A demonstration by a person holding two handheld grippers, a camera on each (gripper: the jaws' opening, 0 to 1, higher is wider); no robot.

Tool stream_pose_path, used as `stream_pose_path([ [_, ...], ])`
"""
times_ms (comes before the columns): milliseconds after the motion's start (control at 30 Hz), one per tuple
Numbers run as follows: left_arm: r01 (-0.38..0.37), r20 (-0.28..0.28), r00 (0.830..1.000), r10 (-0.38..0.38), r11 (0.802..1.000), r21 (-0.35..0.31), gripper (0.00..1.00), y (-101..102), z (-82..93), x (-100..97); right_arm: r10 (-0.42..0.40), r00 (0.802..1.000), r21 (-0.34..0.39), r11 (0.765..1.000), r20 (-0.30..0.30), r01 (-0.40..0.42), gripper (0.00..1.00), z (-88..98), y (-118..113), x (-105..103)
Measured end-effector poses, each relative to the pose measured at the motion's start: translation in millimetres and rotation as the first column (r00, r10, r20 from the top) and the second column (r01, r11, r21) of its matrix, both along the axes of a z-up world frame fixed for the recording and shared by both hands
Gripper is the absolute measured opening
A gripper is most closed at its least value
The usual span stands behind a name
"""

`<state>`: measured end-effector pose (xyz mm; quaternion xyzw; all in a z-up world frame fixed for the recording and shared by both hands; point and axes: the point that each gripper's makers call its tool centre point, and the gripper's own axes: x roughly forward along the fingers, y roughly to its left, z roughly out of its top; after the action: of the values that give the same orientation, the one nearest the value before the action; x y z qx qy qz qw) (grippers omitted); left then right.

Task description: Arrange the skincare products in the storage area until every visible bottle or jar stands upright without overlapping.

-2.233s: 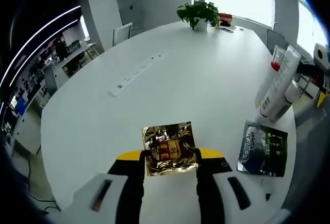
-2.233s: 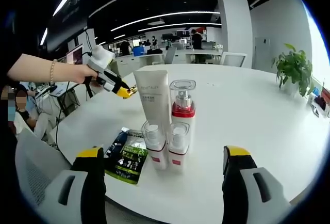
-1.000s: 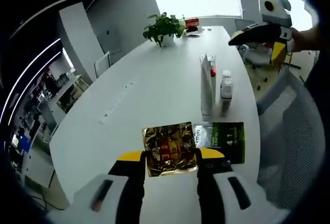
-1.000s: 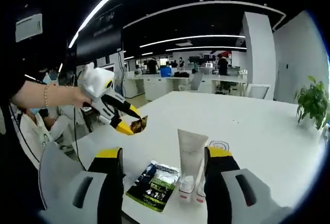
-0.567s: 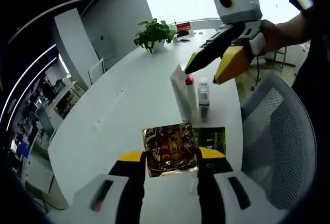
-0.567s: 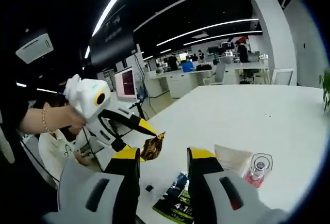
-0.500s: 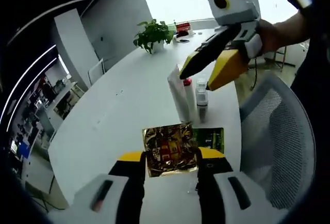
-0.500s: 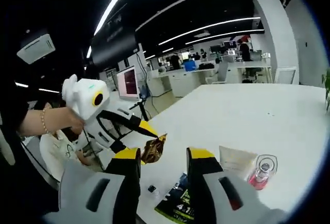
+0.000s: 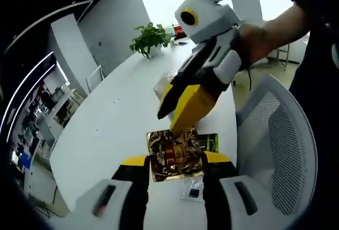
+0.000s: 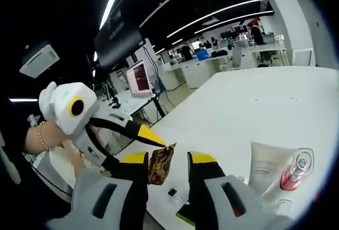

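A crinkled gold sachet is pinched in my left gripper, which is shut on its lower edge above the white table. My right gripper, held by a hand, reaches down from the upper right to the sachet's top edge. In the right gripper view the gold sachet stands edge-on between the jaws of my right gripper, which are narrow but still apart. The left gripper holds it from the left. A white tube and a pink pump bottle stand upright at the right.
A green sachet lies flat on the table beside the gold one. A small dark item lies near the table edge. A mesh office chair stands close at the right. A potted plant sits far across the table.
The right gripper has come in close to the left one and its jaws have narrowed around the gold sachet. The left gripper keeps its hold on the sachet.
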<state>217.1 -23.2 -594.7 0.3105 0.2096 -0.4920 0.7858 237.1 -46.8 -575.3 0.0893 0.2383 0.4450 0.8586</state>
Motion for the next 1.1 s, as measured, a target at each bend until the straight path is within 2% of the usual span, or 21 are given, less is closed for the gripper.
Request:
stream_pose_path([
  [167,0.009,-0.001,1.0,-0.009,1.0,-0.007,0.4,-8,5.2,-9.9,0.016,0.999,0.016,1.0,-0.048,-0.015,0.21,-4.3,5,-2],
  [467,0.028,-0.004,1.0,-0.028,1.0,-0.008,0.4,-13,7.0,-15.5,0.025,0.995,0.04,0.999,-0.092,-0.022,0.03,-7.4,7,-6],
  [700,0.018,-0.015,1.0,-0.019,0.999,-0.029,0.41,-13,7.4,-12.9,0.019,0.994,0.073,0.997,-0.111,-0.011,0.01,-6.8,2,-5],
  [867,-0.033,-0.039,0.999,0.03,0.995,-0.094,0.42,-13,6.3,-8.3,-0.007,0.992,0.085,0.996,-0.123,0.017,0.01,-6.4,1,-4],
  [933,-0.072,-0.067,0.996,0.063,0.986,-0.151,0.47,-14,6.3,-6.9,-0.016,0.992,0.093,0.995,-0.124,0.028,0.01,-5.3,-1,-6],
  [1000,-0.131,-0.109,0.988,0.109,0.968,-0.216,0.52,-11,5.9,-4.9,-0.043,0.988,0.122,0.991,-0.151,0.062,0.01,-4.0,-4,-5],
  [1100,-0.219,-0.172,0.969,0.175,0.934,-0.283,0.53,-1,2.4,-1.7,-0.059,0.986,0.152,0.985,-0.157,0.083,0.01,-1.4,-7,-5],
])
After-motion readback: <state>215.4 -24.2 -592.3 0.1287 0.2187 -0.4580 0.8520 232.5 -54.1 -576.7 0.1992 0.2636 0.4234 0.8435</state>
